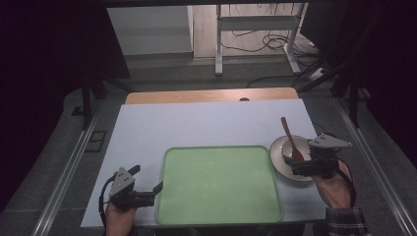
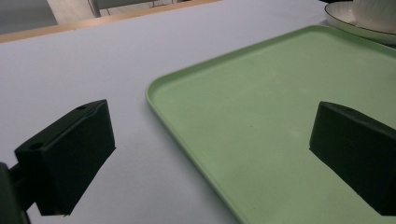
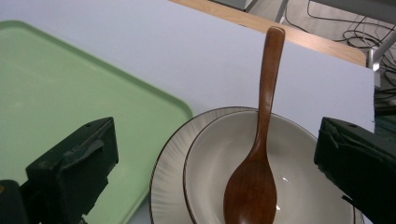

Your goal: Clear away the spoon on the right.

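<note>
Here, the left gripper (image 1: 147, 189) is hovering at the near left of the white table (image 1: 206, 120), just off the left edge of the green tray (image 1: 221, 184). Its jaws are standing wide apart and are holding nothing; in the left gripper view one jaw is hanging over the bare table and the other over the tray's floor, with the tray's raised rim (image 2: 187, 140) running between them. Whether either jaw is touching the surface below cannot be told.

The right gripper (image 1: 307, 164) is sitting at the right end of the table, over the near side of a white bowl (image 1: 287, 152) that is resting on a plate (image 1: 278, 160) with a thin dark rim. The plate is lying just beside the tray's right edge. In the right gripper view the jaws are spread widely, one over the tray's corner (image 3: 70, 93) and the other past the bowl's (image 3: 303, 186) far wall, and they are gripping nothing.

A brown wooden spoon (image 3: 257, 163) is lying in the bowl, its scoop down in the hollow and its handle leaning up over the far rim, pointing away from the person. The spoon is sitting between the two open jaws, apart from both. The person's hands are wrapping around both grippers from below, and a checked sleeve (image 1: 344, 221) is showing at the right wrist.
</note>
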The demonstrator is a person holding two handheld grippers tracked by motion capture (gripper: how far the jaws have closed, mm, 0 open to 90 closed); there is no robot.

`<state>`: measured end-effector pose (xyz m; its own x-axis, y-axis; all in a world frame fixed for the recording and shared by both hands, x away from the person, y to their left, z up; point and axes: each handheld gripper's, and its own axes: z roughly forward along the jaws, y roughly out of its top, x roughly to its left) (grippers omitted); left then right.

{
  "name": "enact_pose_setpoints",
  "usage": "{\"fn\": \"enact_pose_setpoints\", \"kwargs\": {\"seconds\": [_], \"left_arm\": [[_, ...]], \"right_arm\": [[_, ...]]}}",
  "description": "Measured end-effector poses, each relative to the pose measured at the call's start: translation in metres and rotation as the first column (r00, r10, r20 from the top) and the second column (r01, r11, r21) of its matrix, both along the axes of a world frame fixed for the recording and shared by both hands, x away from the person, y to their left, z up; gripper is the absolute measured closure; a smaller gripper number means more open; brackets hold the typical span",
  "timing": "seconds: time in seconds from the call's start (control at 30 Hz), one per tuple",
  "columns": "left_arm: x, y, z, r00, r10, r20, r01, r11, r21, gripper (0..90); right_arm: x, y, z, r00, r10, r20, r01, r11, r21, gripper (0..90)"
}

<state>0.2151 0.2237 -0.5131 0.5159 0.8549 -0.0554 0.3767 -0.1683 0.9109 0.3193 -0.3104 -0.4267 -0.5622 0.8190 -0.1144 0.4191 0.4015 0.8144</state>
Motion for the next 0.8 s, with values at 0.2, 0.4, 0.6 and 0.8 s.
{"fn": "enact_pose_setpoints", "kwargs": {"seconds": [0.2,0.4,0.6,0.8], "left_arm": [[0.0,0.0,0.0,1.0,0.0,-0.001,0.0,1.0,0.0,0.0],[0.0,0.0,0.0,1.0,-0.001,-0.002,0.001,1.0,0.003,0.0],[0.0,-0.001,0.0,1.0,-0.001,-0.005,0.001,1.0,0.009,0.0],[0.0,-0.001,0.0,1.0,0.0,-0.005,0.0,1.0,0.009,0.0]], "right_arm": [[0.009,0.002,-0.001,0.9999,-0.011,-0.005,0.011,1.0,-0.008,0.0],[0.019,0.003,0.001,0.9988,-0.048,0.0,0.048,0.998,-0.042,0.0],[0.031,0.006,0.0,0.9975,-0.07,-0.007,0.07,0.995,-0.074,0.0],[0.04,0.01,-0.002,0.9964,-0.076,-0.037,0.074,0.995,-0.067,0.0]]}}
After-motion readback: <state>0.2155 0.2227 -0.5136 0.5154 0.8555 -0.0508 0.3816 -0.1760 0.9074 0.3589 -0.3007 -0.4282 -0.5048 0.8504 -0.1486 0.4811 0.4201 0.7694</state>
